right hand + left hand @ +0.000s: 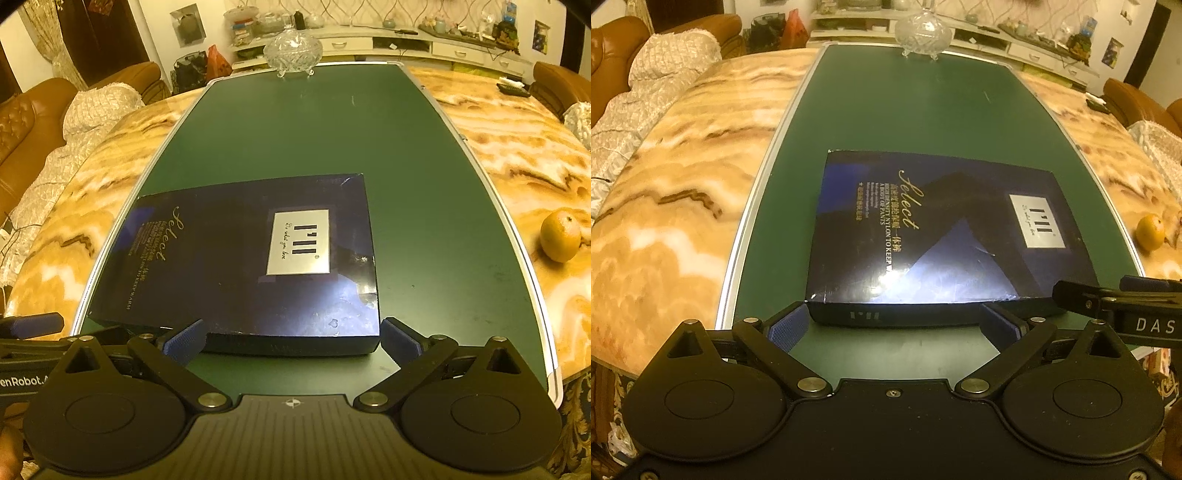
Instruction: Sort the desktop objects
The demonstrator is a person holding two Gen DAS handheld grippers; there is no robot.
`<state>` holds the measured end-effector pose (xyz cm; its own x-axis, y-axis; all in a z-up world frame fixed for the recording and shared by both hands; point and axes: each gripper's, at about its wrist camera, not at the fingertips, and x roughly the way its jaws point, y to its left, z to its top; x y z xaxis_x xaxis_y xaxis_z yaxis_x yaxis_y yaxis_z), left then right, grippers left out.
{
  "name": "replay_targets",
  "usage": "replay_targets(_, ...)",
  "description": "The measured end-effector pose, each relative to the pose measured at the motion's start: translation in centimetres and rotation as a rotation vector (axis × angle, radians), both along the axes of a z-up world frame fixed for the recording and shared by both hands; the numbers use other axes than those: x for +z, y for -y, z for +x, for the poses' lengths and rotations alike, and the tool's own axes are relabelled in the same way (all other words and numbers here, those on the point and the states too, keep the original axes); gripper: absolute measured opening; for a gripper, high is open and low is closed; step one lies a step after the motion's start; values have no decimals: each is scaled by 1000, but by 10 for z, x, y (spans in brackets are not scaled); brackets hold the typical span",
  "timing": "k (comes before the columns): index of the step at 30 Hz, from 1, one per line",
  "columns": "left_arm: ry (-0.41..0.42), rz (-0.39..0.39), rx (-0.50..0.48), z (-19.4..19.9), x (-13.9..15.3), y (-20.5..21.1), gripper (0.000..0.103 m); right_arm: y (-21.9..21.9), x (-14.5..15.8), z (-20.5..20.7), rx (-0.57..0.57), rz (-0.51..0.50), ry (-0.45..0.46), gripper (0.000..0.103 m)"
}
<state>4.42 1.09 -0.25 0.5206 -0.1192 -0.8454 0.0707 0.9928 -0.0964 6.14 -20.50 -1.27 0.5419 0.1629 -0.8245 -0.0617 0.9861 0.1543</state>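
Observation:
A flat dark blue box [934, 236] with gold "Select" lettering and a silver label lies on the green mat [905, 110]. My left gripper [895, 325] is open, its blue pads at the box's near edge, one at each side. In the right wrist view the box [240, 266] lies just ahead of my right gripper [291, 341], which is open around the box's near right corner. An orange [560, 235] sits on the marble table to the right of the mat; it also shows in the left wrist view [1150, 233]. Each gripper shows at the edge of the other's view.
A crystal lidded bowl [922, 31] stands at the mat's far end, also in the right wrist view [293, 50]. The mat lies on a marble-patterned table [683, 166]. A brown sofa with a white cover [55, 125] is at left. A remote [513, 89] lies far right.

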Motion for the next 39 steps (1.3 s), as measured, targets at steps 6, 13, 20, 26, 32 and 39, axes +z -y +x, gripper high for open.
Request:
replay_targets(6,-2,-23,-3,1,-1,0,100,0,-1,-1,1,-1,2,103)
replay_targets(13,5,-52,9,2,-2,-3,103,0,-2,-2,4,0,4,103)
replay_targets(20,12,-33,12,2,-2,0,103,0,-3,-2,3,1,6,103)
replay_targets(26,19,-23,10,1,-2,2,103,2,-3,-3,-1,2,5,103)
replay_targets(32,14,-13,11,1,-2,2,103,3,-3,-3,-2,6,8,103)
replay_targets(39,28,13,16,0,-2,3,103,4,-2,-3,-5,13,12,103)
